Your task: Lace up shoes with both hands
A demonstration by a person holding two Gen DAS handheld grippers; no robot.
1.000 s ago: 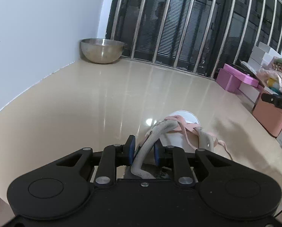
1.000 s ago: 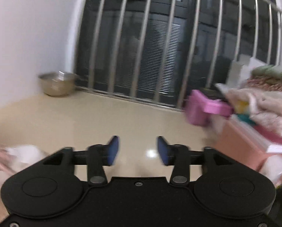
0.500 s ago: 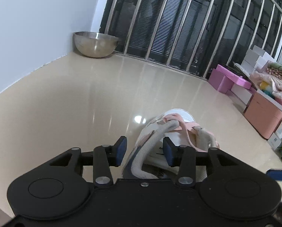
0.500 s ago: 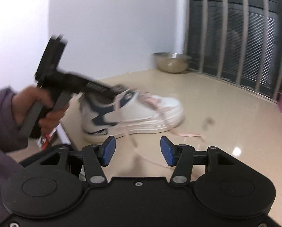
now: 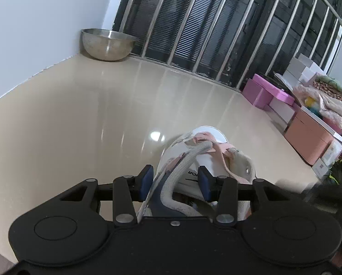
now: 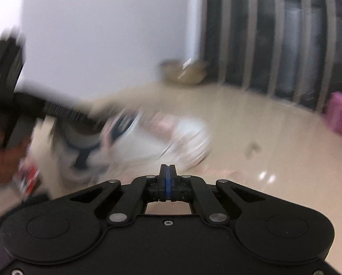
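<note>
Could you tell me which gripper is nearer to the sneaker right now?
Left. The left gripper has its open fingers either side of the sneaker collar; the right gripper, shut, sits short of its toe.

shoe (image 5: 207,160) on floor (image 5: 90,119) | bowl (image 5: 106,43) far-left corner | boxes (image 5: 269,94) right

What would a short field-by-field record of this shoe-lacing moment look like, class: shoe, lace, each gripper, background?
shoe: white sneaker on the beige floor, toe pointing away in the left wrist view
lace: pink lace, loosely threaded over the tongue
left gripper: left gripper open, fingers astride the sneaker's collar
right gripper: right gripper shut, nothing visible between the pads; view blurred
background: steel bowl by the window bars, pink box
</note>
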